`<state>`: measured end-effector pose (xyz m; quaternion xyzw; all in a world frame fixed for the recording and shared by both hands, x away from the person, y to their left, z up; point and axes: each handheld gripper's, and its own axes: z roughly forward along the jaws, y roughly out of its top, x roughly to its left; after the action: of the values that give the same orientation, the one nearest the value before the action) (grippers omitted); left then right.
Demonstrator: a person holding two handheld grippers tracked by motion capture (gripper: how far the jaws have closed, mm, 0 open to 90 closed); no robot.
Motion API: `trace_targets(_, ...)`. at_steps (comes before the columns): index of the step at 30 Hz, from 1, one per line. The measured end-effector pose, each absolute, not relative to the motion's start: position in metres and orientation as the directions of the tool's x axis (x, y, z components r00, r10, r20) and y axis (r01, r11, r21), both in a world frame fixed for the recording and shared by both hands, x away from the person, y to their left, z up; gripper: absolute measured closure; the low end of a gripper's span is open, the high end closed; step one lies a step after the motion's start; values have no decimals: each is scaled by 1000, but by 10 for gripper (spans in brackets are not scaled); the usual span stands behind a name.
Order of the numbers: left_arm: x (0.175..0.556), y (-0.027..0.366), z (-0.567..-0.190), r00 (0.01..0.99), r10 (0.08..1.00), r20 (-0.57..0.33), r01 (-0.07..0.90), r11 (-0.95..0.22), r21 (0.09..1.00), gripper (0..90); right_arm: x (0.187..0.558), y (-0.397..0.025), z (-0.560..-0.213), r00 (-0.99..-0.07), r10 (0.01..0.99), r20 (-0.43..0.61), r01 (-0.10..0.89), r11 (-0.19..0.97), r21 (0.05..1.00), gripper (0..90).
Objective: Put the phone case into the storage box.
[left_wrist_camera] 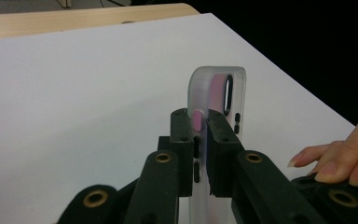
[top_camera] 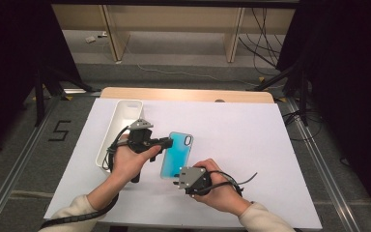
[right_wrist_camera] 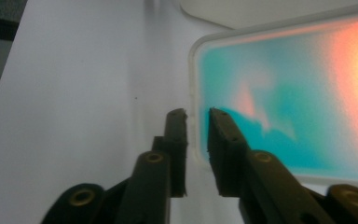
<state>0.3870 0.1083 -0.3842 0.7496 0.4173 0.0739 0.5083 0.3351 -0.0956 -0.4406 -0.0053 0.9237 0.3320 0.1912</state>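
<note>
Two hand-held grippers clamp a turquoise, clear-rimmed soft plastic phone case (top_camera: 176, 154) at mid-table beside a white oblong bin (top_camera: 119, 129), the left gripper (top_camera: 166, 143) pinching its long edge, the right gripper (top_camera: 178, 182) its bottom rim, where uneven pulling could likely twist it free.

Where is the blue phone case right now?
In the high view the phone case is near the middle of the white table, right of the white bin, with the left gripper and right gripper clamped on its edges.

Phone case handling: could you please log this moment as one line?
left gripper: shut on translucent turquoise phone case | right gripper: astride its edge
</note>
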Motion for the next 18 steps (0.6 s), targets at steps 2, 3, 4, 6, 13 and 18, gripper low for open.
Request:
trace_targets(2, 387, 110, -384, 646, 697, -311, 539, -129, 832, 824, 335, -97, -439, -926, 156, -343, -112, 754, 647, 616)
trace_targets(3, 388, 111, -384, 654, 694, -303, 527, -130, 840, 824, 335, -99, -438, -925, 179, -334, -96, 740, 666, 587)
trace_targets(4, 387, 112, -383, 656, 696, -292, 518, -134, 845, 824, 336, -102, -434, -925, 213, -314, -75, 709, 701, 548)
trace_targets(6, 387, 113, -382, 664, 694, -279, 503, -138, 853, 824, 336, -104, -433, -928, 227, -296, -58, 696, 715, 531)
trace_targets(13, 386, 123, -380, 677, 697, -235, 459, -151, 876, 824, 339, -122, -427, -923, 346, -169, 73, 588, 806, 356)
trace_targets(18, 385, 128, -380, 682, 696, -225, 443, -148, 884, 825, 342, -134, -426, -908, 399, -128, 109, 520, 847, 288)
